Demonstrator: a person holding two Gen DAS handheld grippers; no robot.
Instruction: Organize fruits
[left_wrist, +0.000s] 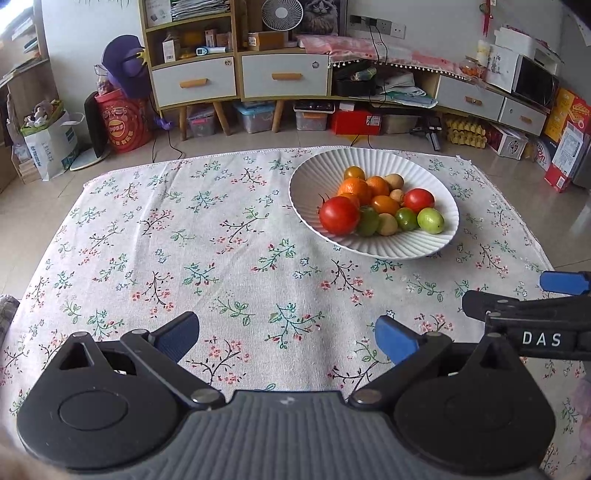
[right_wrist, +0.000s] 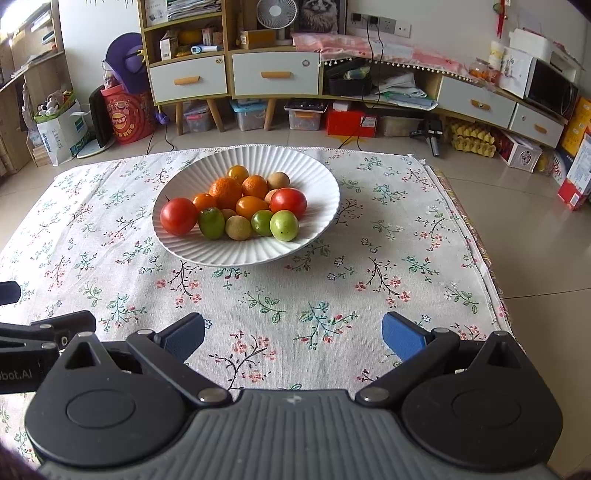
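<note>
A white ribbed bowl (left_wrist: 373, 158) (right_wrist: 243, 157) sits on the floral tablecloth toward the far side. It holds several fruits: red tomatoes (left_wrist: 339, 215) (right_wrist: 178, 215), oranges (left_wrist: 354, 188) (right_wrist: 226, 192), green fruits (left_wrist: 430, 220) (right_wrist: 284, 225) and small brown ones (right_wrist: 238, 228). My left gripper (left_wrist: 287, 338) hovers open over bare cloth, near and left of the bowl. My right gripper (right_wrist: 293, 334) is also open and empty, straight in front of the bowl. Each gripper's side shows at the other view's edge.
The floral tablecloth (left_wrist: 207, 236) (right_wrist: 388, 258) covers a low table whose right edge (right_wrist: 487, 273) drops to a tiled floor. Behind stand drawer cabinets (left_wrist: 284, 74), storage boxes, a red bucket (left_wrist: 123, 122) and cables on the floor.
</note>
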